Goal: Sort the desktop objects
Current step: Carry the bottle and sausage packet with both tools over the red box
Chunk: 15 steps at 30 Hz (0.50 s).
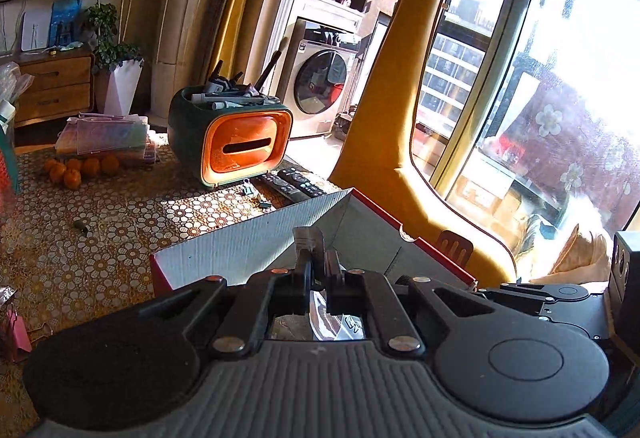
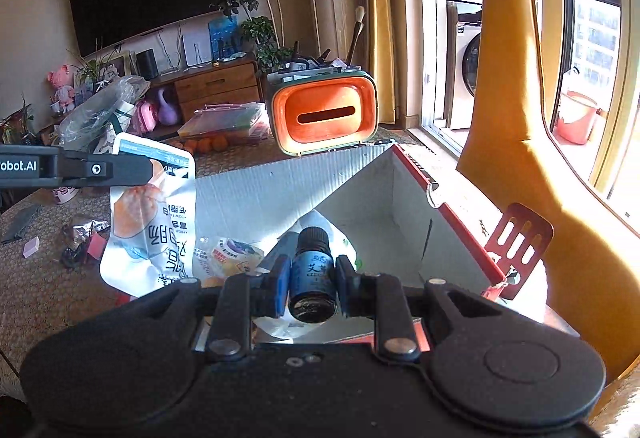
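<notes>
while both fingers (image 2: 280,278) clamp – bottle (image 2: 312,274), pouch (image 2: 152,214) – over box (image 2: 400,206)

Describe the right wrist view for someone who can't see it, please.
The right gripper clamps a small dark bottle over an open cardboard box holding packets. At left, the left gripper holds a white snack pouch over the box edge; an orange organizer stands behind.

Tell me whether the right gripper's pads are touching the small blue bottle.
Touching. The right wrist view shows the right gripper shut on the small blue bottle, one pad pressed against each side, above the open box.
</notes>
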### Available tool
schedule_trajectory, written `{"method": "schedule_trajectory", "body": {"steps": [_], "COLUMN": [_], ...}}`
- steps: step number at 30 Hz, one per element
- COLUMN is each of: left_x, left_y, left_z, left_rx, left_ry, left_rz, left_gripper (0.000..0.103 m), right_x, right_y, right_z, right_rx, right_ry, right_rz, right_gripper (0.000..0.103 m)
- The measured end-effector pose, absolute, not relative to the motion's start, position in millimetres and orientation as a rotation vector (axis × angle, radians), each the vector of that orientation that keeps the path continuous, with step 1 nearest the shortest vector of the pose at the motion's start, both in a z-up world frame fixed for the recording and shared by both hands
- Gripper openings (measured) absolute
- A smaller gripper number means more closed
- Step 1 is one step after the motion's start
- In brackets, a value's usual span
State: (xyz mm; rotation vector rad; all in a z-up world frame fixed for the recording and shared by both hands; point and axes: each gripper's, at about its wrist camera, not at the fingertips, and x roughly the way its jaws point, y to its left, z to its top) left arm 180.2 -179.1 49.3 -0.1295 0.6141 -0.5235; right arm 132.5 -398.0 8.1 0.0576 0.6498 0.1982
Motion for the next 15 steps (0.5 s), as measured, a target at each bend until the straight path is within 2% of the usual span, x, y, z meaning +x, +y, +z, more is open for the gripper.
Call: {"method": "schedule_trajectory", "body": {"steps": [15], "left_x": [228.2], "left_y": [-203.8], "left_z": [14.3], "left_rx": [-0.062], "left_ry": [0.667], "left_rz": [-0.564], "left_gripper": [0.005], "right_x": [174.8], "right_y": [-412.7], "right_z": [-26.7], "right_rx": [0.014], "right_ry": [0.754], "right_rz": [0.149], "right_gripper": [0.023]}}
